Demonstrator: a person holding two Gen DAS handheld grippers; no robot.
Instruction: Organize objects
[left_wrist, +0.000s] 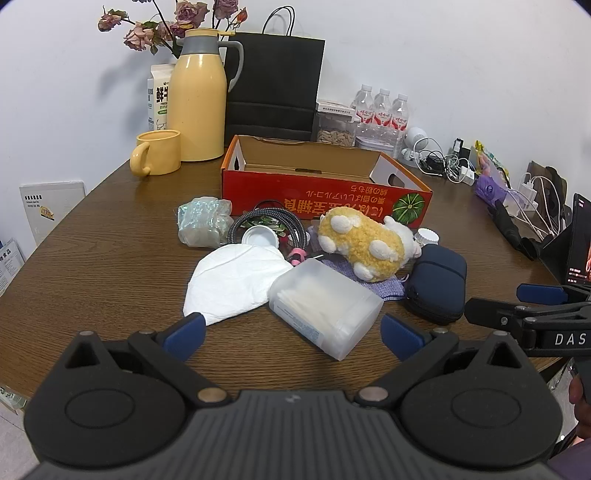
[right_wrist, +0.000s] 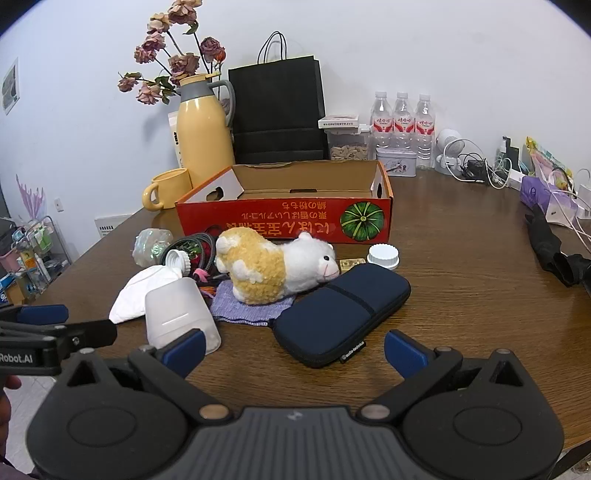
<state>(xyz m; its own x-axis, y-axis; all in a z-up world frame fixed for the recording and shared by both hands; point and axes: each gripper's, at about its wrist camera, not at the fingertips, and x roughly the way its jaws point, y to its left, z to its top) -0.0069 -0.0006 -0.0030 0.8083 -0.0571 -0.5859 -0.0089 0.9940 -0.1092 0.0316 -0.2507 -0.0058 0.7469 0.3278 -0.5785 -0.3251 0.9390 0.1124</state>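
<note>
Both grippers hover at the table's near edge, fingers spread wide, nothing held: left gripper (left_wrist: 291, 332), right gripper (right_wrist: 293, 350). Landmark is the red box (left_wrist: 325, 192), open, looks empty. The clutter lies just in front of it. Plush sheep (right_wrist: 277, 269) sits on a purple cloth (right_wrist: 251, 310); soft, light, likely squashes, so pinch mid-body. Frosted plastic box (left_wrist: 325, 306) lies nearer than the sheep; stiff, slick sides, so grip across the short width. Navy case (right_wrist: 340, 314) lies beside the sheep; semi-rigid, take it across the middle.
</note>
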